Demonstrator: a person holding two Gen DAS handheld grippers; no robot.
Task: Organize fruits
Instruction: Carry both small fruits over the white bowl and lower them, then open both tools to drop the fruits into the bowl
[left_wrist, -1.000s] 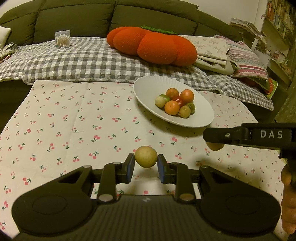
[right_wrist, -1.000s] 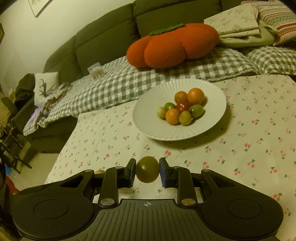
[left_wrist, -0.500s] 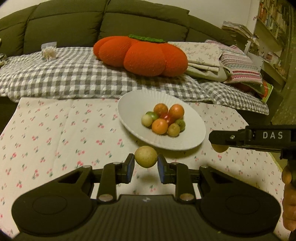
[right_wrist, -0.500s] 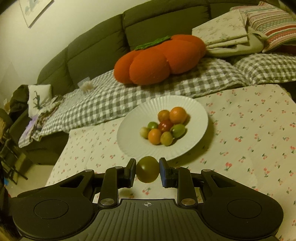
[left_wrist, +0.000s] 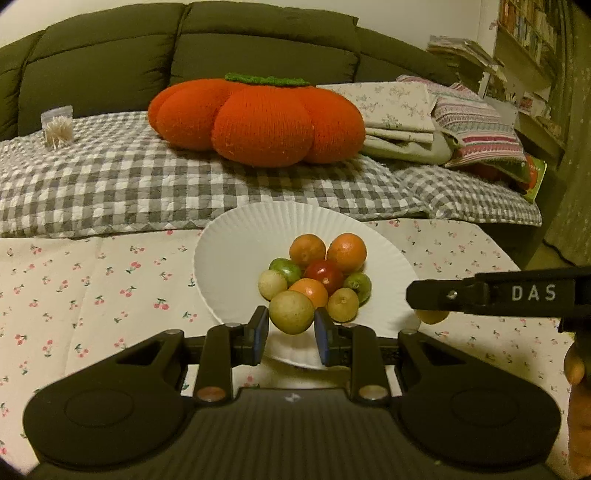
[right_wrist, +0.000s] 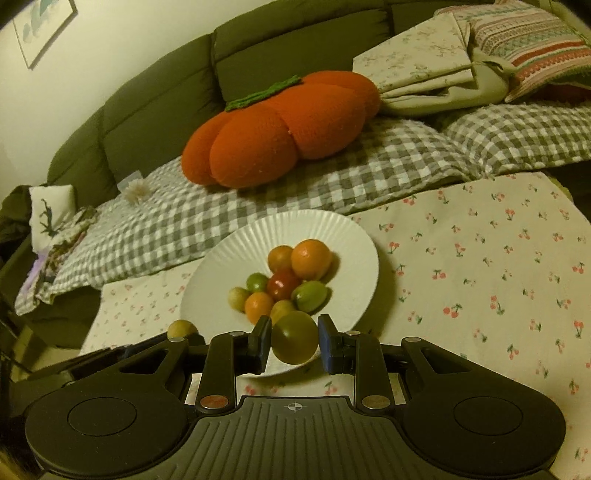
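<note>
A white ribbed plate (left_wrist: 236, 251) (right_wrist: 343, 240) on the cherry-print cloth holds several small orange, red, green and tan fruits (left_wrist: 317, 271) (right_wrist: 284, 280). My left gripper (left_wrist: 291, 330) is shut on a tan round fruit (left_wrist: 291, 312), hanging over the plate's near rim. My right gripper (right_wrist: 294, 341) is shut on an olive-green round fruit (right_wrist: 294, 336), also at the plate's near edge. In the left wrist view the right gripper's finger, marked DAS, reaches in from the right with its fruit (left_wrist: 431, 316) peeking below. The left gripper's tan fruit (right_wrist: 181, 328) shows at the lower left of the right wrist view.
Behind the table stands a dark green sofa (left_wrist: 110, 66) under a grey checked blanket (left_wrist: 110, 184), with an orange pumpkin cushion (left_wrist: 258, 118) and folded linens (left_wrist: 399, 114). Shelves (left_wrist: 532, 74) line the right. A person's fingers (left_wrist: 576, 369) show at the right edge.
Both grippers have moved forward toward the plate with their fruits still held; the plate now lies right beyond the fingertips in both views.
</note>
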